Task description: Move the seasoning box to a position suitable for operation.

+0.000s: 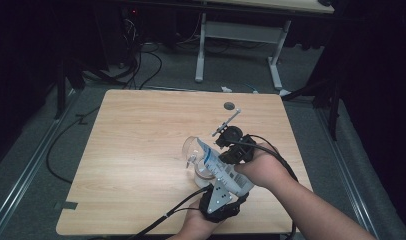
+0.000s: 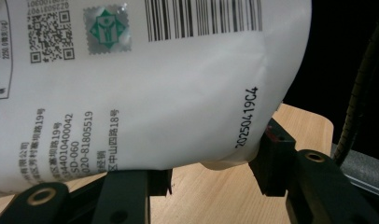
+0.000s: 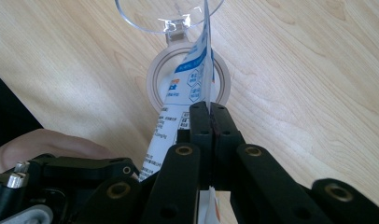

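Observation:
A white pouch (image 1: 222, 167) with blue print and a barcode hangs tilted over a small round clear jar (image 1: 201, 170) whose hinged lid (image 1: 191, 146) stands open. In the right gripper view the pouch's (image 3: 190, 77) top end points down at the jar mouth (image 3: 155, 86), with the lid (image 3: 169, 16) beyond it. My right gripper (image 3: 209, 109) is shut on the pouch's thin edge; the high view shows this gripper (image 1: 232, 150) just right of the jar. My left gripper (image 1: 222, 197) holds the pouch's bottom end, and in its own view the pouch (image 2: 145, 93) sits between the jaws of the gripper (image 2: 208, 165).
The wooden table (image 1: 141, 150) has a small dark round disc (image 1: 229, 105) near its far edge. Cables trail from both grippers over the front edge. A second desk frame (image 1: 238, 32) and floor cables lie beyond the table.

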Demonstrator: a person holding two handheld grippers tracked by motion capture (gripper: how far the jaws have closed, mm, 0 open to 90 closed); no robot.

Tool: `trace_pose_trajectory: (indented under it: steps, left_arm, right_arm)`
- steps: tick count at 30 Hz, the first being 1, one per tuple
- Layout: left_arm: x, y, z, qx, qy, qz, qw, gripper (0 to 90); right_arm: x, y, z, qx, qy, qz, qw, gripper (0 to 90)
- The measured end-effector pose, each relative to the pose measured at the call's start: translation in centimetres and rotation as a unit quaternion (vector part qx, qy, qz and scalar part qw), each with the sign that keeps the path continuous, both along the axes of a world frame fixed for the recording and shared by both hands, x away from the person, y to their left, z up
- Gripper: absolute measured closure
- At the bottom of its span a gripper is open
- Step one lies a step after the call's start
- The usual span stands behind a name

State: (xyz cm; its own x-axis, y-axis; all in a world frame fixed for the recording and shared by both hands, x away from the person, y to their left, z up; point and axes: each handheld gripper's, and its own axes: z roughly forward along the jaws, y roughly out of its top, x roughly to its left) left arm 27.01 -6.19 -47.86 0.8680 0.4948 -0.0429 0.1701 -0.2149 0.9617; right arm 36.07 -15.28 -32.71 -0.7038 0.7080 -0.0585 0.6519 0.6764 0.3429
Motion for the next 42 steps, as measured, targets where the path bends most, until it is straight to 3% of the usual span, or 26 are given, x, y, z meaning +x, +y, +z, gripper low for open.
trace_pose_trajectory:
  steps: [42]
  left_arm:
    - [0.11,0.02,0.41,-0.005,-0.005,0.003,1.0,56.3]
  right_arm:
    - [0.0,0.19,0.43,0.0,-0.007,0.002,1.0,89.9]
